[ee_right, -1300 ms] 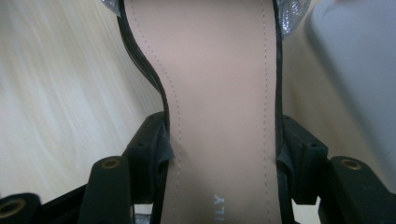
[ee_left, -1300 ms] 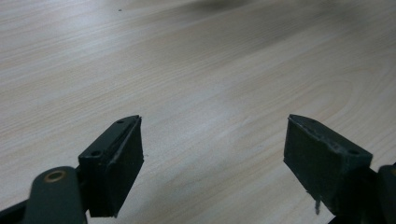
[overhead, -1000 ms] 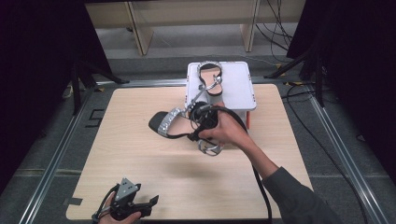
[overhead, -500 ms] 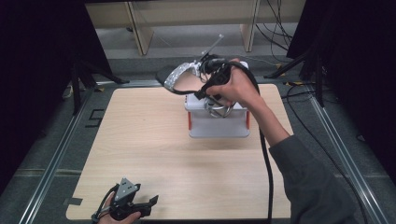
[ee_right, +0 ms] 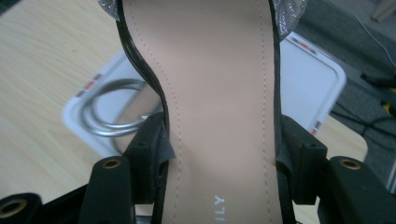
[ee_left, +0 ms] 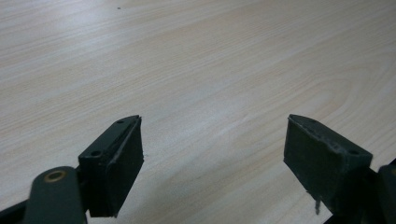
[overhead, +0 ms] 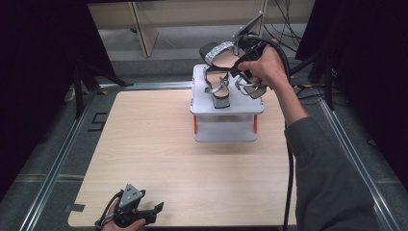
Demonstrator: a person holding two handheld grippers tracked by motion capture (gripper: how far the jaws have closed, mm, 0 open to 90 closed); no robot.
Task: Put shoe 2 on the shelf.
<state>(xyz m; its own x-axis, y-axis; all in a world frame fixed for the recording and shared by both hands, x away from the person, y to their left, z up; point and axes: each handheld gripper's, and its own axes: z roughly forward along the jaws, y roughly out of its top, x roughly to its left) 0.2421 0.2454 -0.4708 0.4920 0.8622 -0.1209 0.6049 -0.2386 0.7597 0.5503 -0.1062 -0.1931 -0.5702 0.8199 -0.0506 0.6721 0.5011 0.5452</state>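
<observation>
- The right gripper (overhead: 239,57) pinched a silver-strapped sandal (overhead: 219,52) by its sides, fingers (ee_right: 150,156) pressed against the edges of the tan insole.
- The sandal hung in the air over the far edge of the white rack (overhead: 226,126), beside a matching sandal (overhead: 217,86) already standing on the rack's top.
- The step in hand looked like placing the second shoe next to its pair.
- The next move called for lowering it level onto the free half of the top, clear of the first sandal's straps, before letting go.
- The left gripper (overhead: 144,211) rested low over the wooden surface (overhead: 149,144), fingers (ee_left: 116,163) spread around nothing.
</observation>
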